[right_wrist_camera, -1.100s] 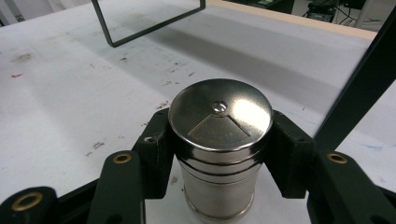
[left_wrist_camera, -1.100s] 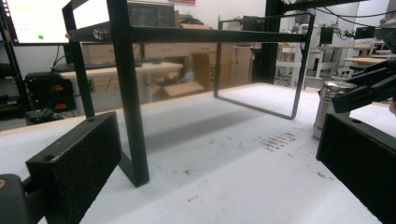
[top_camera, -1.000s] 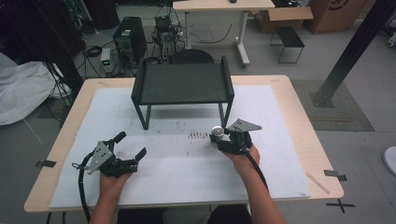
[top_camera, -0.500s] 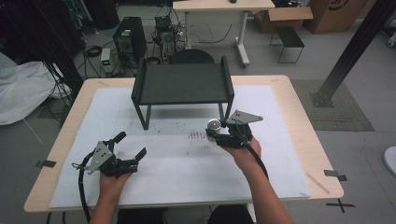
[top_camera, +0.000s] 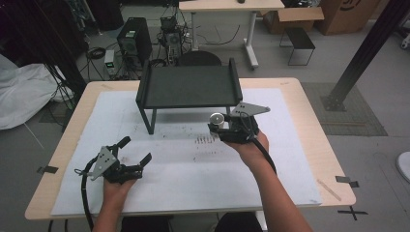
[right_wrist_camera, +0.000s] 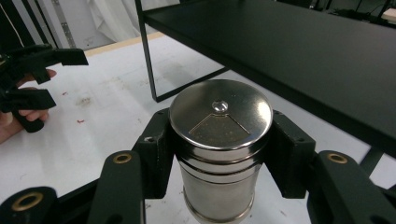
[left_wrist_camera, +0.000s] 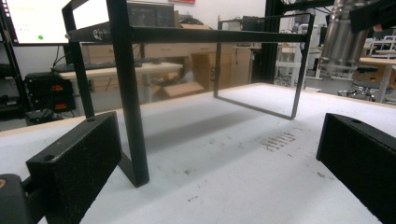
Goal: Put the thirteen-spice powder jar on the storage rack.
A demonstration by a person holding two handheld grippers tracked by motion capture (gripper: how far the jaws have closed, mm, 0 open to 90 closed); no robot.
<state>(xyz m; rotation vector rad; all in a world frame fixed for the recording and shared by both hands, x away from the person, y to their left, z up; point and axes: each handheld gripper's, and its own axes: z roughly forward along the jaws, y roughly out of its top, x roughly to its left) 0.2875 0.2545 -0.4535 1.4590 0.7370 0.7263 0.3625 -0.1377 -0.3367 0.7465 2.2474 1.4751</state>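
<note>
A shiny steel canister (top_camera: 216,118) with a flat lid is clamped upright in my right gripper (top_camera: 218,124), lifted off the white mat just in front of the black metal shelf (top_camera: 188,87), near its right front leg. In the right gripper view the pads squeeze both sides of the canister (right_wrist_camera: 219,140), and the shelf top (right_wrist_camera: 299,46) lies close ahead, about level with the lid. My left gripper (top_camera: 135,150) rests low at the near left, open with nothing between its fingers. The left gripper view shows the shelf leg (left_wrist_camera: 128,93) ahead and the canister (left_wrist_camera: 341,42) hanging at upper right.
A white mat (top_camera: 193,179) covers most of the wooden table (top_camera: 319,130), with faint reddish marks (top_camera: 205,141) near its middle. The shelf stands on thin legs with open space beneath. Desks, boxes and computer gear lie beyond the far edge.
My right gripper has risen with the canister and drifted slightly toward the shelf's front edge. The left gripper has stayed where it was.
</note>
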